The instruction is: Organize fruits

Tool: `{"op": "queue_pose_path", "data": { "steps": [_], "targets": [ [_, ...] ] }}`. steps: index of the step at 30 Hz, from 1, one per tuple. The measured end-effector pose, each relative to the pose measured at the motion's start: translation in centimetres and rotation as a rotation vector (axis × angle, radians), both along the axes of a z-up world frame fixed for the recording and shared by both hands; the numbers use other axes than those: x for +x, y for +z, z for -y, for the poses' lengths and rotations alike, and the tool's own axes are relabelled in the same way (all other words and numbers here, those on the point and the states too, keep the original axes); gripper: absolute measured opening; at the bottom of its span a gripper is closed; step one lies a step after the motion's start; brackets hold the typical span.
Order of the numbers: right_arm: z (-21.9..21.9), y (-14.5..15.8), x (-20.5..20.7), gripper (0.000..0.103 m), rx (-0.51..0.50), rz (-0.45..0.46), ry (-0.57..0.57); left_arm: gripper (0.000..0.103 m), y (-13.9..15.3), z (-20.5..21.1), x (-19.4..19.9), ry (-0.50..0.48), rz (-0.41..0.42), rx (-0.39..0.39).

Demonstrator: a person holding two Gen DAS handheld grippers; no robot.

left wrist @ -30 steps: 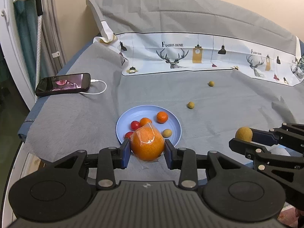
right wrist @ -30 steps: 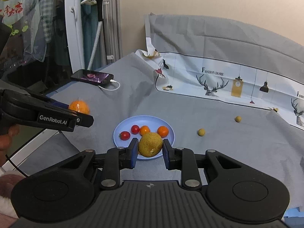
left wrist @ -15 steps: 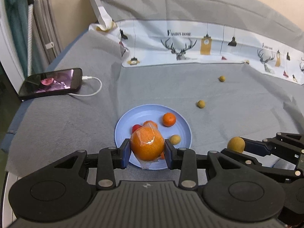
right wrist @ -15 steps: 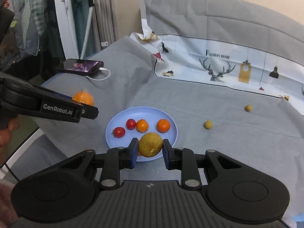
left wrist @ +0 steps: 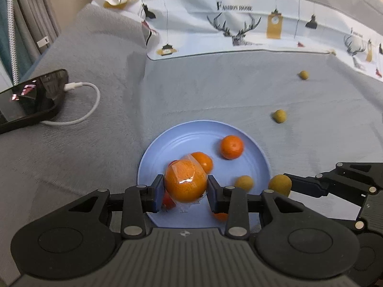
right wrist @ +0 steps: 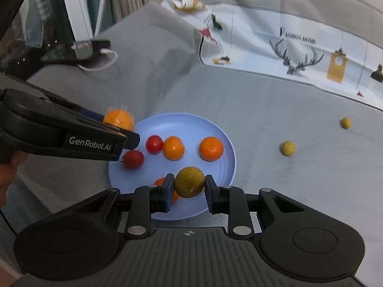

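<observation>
A light blue plate lies on the grey bedspread with small oranges and cherry tomatoes on it. My left gripper is shut on a plastic-wrapped orange and holds it above the plate's near left part; it also shows in the right wrist view. My right gripper is shut on a yellow-green round fruit above the plate's near edge; the fruit also shows in the left wrist view. Two small yellow-green fruits lie on the bedspread beyond the plate to the right.
A black phone with a white charging cable lies at the bed's left edge. A white printed pillowcase lies across the back. Curtains and a white frame stand left of the bed.
Both grippers have moved forward and down toward the plate, each still holding its fruit. The plate now looks larger and closer.
</observation>
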State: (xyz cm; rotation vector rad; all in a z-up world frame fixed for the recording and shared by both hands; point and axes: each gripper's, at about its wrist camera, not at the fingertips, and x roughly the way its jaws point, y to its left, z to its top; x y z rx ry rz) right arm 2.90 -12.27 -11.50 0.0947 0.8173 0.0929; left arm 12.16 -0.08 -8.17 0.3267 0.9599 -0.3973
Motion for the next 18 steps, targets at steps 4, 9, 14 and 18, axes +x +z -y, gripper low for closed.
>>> {"op": "queue_pose_path", "data": {
  "steps": [4, 9, 14, 18],
  "targets": [
    [0.2, -1.4, 2.1, 0.029, -0.004, -0.031, 0.012, 0.045, -1.2, 0.2, 1.7, -0.001, -0.011, 0.014],
    [0.4, -0.9, 3.1, 0.061, -0.003, -0.015, 0.024, 0.103, 1.2, -0.7, 0.8, -0.012, 0.099, -0.056],
    [1.0, 0.9, -0.4, 0.092, 0.005, -0.005, -0.042, 0.103, 2.6, -1.7, -2.1, -0.018, 0.100, -0.020],
    [0.3, 2.4, -3.9, 0.096, 0.018, -0.023, -0.053, 0.103, 3.4, -3.4, -5.6, 0.005, 0.055, -0.012]
  ]
}}
